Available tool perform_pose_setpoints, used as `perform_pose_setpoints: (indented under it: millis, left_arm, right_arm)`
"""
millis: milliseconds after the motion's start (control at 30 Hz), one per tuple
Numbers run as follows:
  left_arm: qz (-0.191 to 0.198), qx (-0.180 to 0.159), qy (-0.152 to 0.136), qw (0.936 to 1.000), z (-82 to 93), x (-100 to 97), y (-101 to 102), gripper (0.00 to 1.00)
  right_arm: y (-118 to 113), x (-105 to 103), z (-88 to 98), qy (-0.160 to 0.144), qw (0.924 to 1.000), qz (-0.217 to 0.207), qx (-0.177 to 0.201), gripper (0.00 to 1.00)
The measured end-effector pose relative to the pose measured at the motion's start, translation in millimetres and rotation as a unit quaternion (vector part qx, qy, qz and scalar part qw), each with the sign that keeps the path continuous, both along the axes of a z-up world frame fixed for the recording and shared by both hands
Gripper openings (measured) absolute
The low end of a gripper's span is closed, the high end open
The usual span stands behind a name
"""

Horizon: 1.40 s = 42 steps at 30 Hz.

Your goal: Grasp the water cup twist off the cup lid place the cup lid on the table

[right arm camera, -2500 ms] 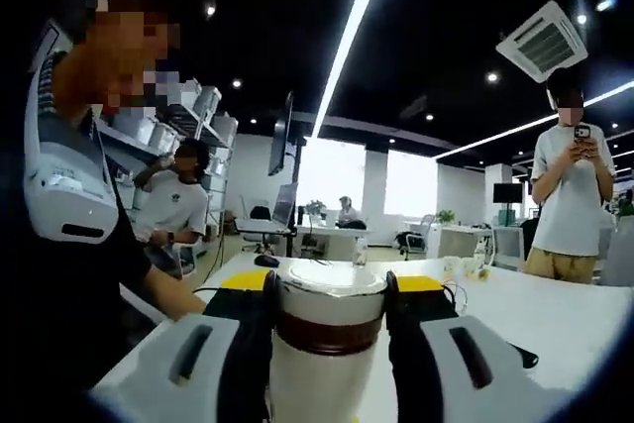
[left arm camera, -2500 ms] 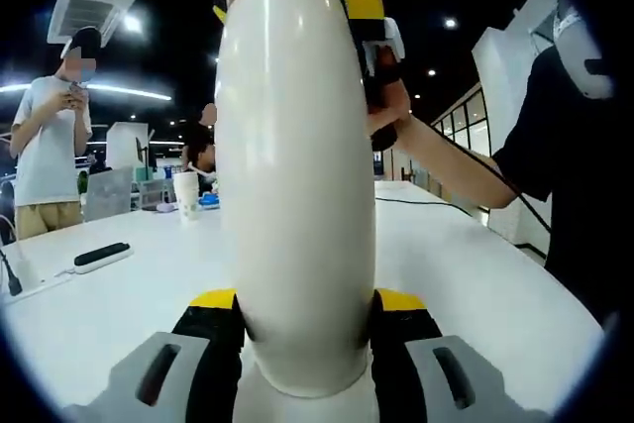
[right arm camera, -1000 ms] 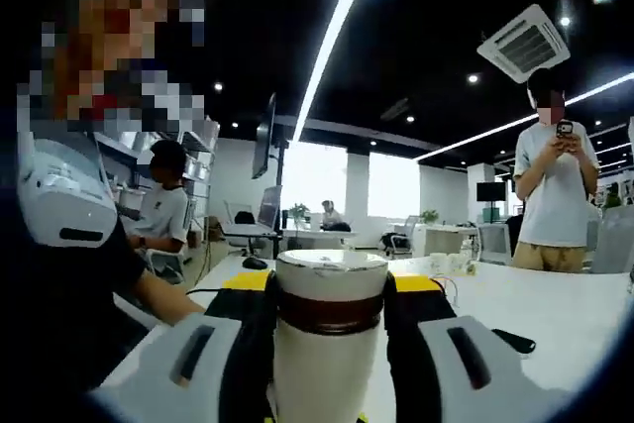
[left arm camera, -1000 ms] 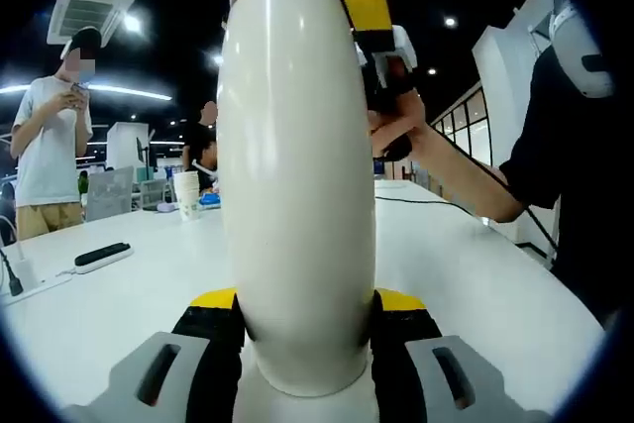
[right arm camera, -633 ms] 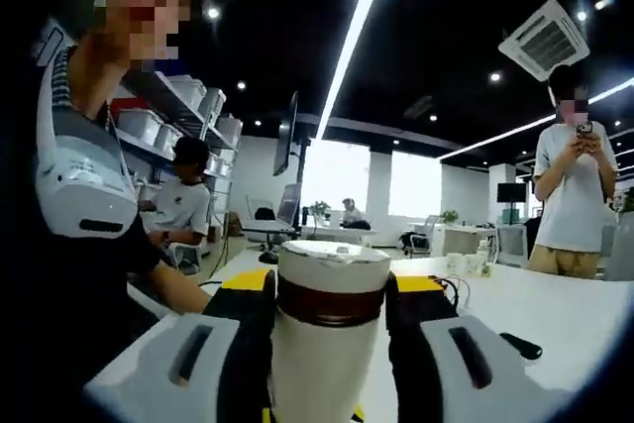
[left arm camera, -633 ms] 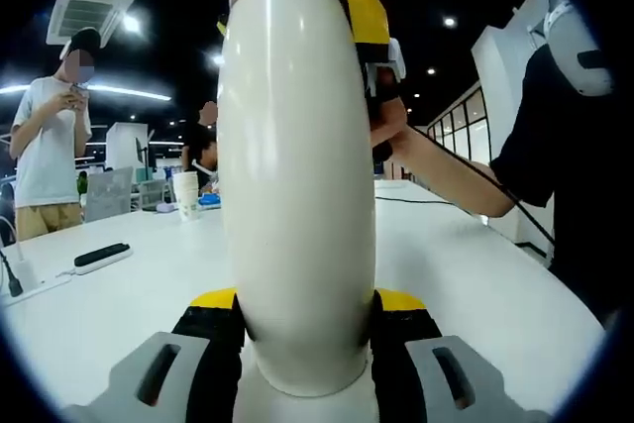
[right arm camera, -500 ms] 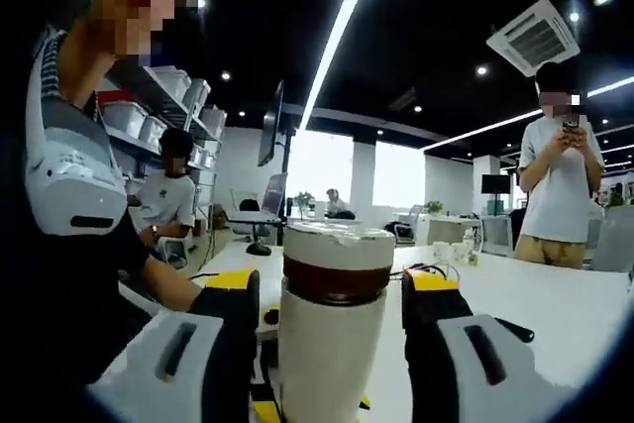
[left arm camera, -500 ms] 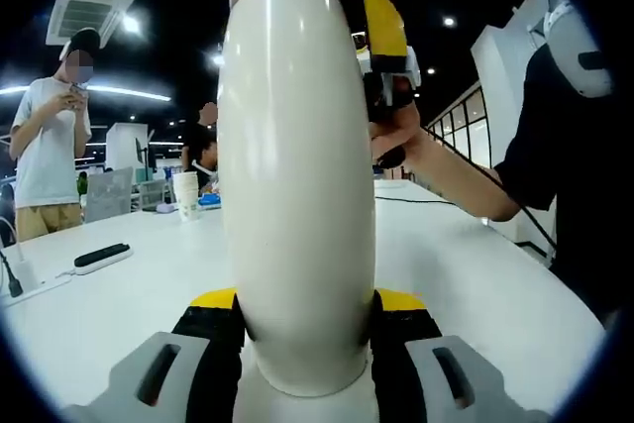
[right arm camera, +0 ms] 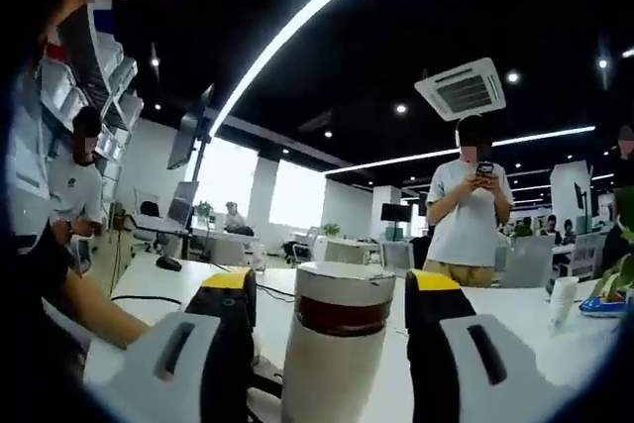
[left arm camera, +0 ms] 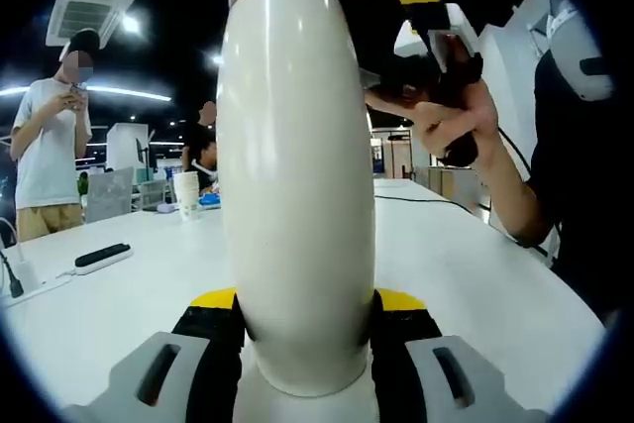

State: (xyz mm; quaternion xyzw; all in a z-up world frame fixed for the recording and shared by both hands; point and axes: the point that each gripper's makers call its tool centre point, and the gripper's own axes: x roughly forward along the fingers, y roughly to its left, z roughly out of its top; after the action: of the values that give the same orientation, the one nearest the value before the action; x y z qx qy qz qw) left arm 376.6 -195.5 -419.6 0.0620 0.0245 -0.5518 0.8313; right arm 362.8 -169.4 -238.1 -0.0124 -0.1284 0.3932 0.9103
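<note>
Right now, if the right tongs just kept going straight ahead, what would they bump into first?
Probably the water cup: its lid stands between the open right tongs, just ahead, though depth is unclear.

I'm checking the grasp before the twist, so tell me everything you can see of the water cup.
The water cup is a glossy cream bottle with bulging sides, standing upright. A brown band separates the body from the white cup lid, which is on. The left gripper clamps its lower body; the right gripper straddles the lid, jaws apart, not touching.

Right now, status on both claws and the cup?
Left claw clamped on water cup. Right claw open, off the cup lid. Lid on cup.
</note>
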Motion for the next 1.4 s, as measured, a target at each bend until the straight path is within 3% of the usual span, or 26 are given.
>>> perform_pose_setpoints:
  millis: [100,167,367,533,600,733,867,1000,1067,1167,1267,1400]
  left_arm:
    - [0.001,0.001,0.000,1.0000,-0.3,0.0,0,0.51]
    - [0.002,0.001,0.000,1.0000,-0.5,-0.1,0,0.51]
    - [0.002,0.002,0.000,1.0000,-0.9,-0.6,0,0.51]
    - [0.001,0.002,0.001,1.0000,-0.9,-0.9,0,0.51]
    - [0.001,0.001,0.002,1.0000,-0.9,-0.8,0,0.51]
    - [0.000,0.000,0.005,1.0000,-0.8,-0.8,0,0.51]
    - [-0.001,0.000,0.004,1.0000,-0.6,-0.9,0,0.51]
    - [-0.001,0.000,0.004,1.0000,-0.5,-1.0,0,0.51]
    - [-0.001,0.001,0.004,1.0000,-0.5,-0.8,0,0.51]
    - [-0.001,0.001,0.003,1.0000,-0.5,-0.5,0,0.51]
    - [-0.002,0.001,0.002,1.0000,-0.4,-0.3,0,0.51]
    - [-0.002,0.001,0.002,1.0000,-0.4,-0.1,1,0.51]
  right_arm:
    - [-2,12,-1.7,0.009,0.9997,-0.022,-0.001,0.52]
    - [-1,16,-7.6,0.043,0.9988,-0.018,0.013,0.50]
    - [0,16,-8.3,0.038,0.9993,0.007,0.006,0.46]
    - [5,14,-8.0,0.018,0.9970,0.070,-0.027,0.46]
    - [7,15,-8.4,0.028,0.9937,0.103,-0.032,0.46]
    - [10,13,-8.8,0.034,0.9804,0.188,-0.047,0.46]
    - [10,11,-8.4,0.029,0.9613,0.272,-0.036,0.46]
    - [9,11,-8.3,0.022,0.9485,0.314,-0.033,0.46]
    - [10,11,-8.4,0.023,0.9458,0.322,-0.031,0.46]
    - [11,9,-8.5,0.022,0.9464,0.321,-0.031,0.46]
    - [7,12,-10.6,0.044,0.9584,0.281,-0.023,0.47]
    - [4,3,-5.9,0.047,0.9715,0.232,0.004,0.65]
